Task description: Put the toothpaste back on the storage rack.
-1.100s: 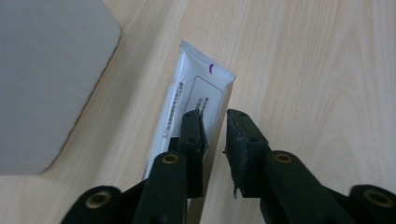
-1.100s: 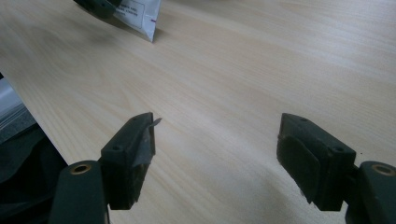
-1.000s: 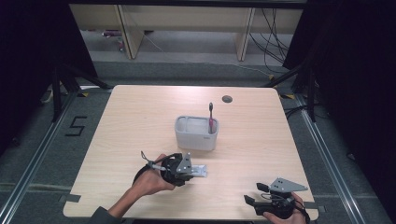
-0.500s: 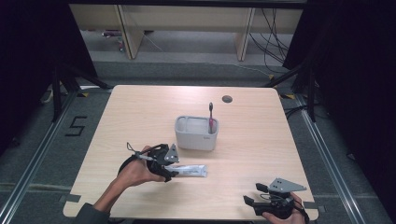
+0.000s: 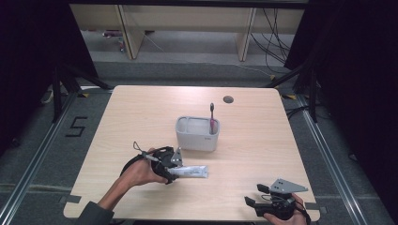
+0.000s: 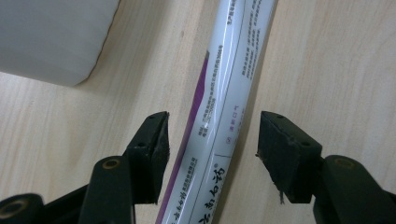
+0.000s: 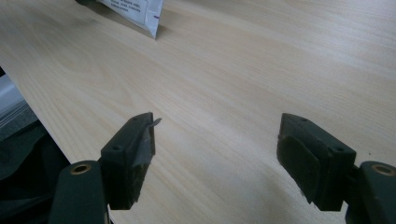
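Observation:
A white and purple toothpaste tube lies flat on the wooden table, just in front of a grey bin. My left gripper is open around the tube's left part. In the left gripper view the tube runs between the jaws with a gap at each pad. These jaws have just been opening, then eased in slightly. A toothbrush stands upright in the bin. My right gripper stands open near the table's front right edge, with nothing between its fingers.
A corner of the bin lies close beside the tube in the left gripper view. A round cable hole sits at the table's far edge. The tube's crimped end shows far off in the right gripper view.
My left gripper has slid left along the tube and its jaws have spread off it. The tube stays flat on the table. The right gripper has not moved.

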Demonstrator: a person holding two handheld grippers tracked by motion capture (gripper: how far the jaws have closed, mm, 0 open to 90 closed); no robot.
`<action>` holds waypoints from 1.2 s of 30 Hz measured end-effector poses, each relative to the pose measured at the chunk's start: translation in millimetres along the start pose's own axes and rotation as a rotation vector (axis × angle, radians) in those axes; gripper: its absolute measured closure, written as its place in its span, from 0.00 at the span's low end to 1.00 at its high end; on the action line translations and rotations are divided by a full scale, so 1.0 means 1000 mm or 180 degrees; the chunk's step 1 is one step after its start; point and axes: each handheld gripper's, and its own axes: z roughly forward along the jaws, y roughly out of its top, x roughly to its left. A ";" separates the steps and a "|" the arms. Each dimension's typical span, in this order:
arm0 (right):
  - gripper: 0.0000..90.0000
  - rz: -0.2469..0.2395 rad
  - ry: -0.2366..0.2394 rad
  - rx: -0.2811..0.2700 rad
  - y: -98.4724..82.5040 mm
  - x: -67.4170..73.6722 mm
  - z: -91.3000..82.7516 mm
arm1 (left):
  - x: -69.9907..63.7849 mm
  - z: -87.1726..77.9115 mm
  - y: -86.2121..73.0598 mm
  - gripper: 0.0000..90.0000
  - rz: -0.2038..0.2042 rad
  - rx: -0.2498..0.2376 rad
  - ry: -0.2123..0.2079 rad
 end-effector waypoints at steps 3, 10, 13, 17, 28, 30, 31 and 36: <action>0.32 0.0004 0.0003 -0.0003 0.000 0.000 0.000 | 0.000 0.002 0.001 0.48 0.0013 0.0040 -0.0004; 0.32 -0.0008 -0.0006 -0.0001 0.000 0.000 0.000 | 0.002 0.007 0.002 0.51 0.0056 0.0117 -0.0033; 0.32 0.0003 0.0008 -0.0002 0.000 0.000 0.000 | 0.003 0.008 0.002 0.52 0.0067 0.0142 -0.0019; 0.32 0.0056 0.0017 0.0011 0.000 0.002 0.000 | 0.004 0.011 0.003 0.53 0.0048 0.0182 -0.0071; 0.32 -0.0007 -0.0002 -0.0005 0.000 0.000 0.000 | 0.005 0.016 0.009 0.59 0.0157 0.0242 -0.0122; 0.32 0.0011 0.0018 -0.0003 0.000 0.000 0.000 | 0.004 0.017 0.011 0.60 0.0131 0.0265 -0.0145; 0.32 0.0004 0.0013 -0.0006 0.000 0.000 0.000 | 0.004 0.018 0.011 0.61 0.0136 0.0275 -0.0135; 0.32 0.0009 0.0028 -0.0012 0.000 0.000 0.000 | 0.006 0.019 0.015 0.63 0.0201 0.0364 -0.0171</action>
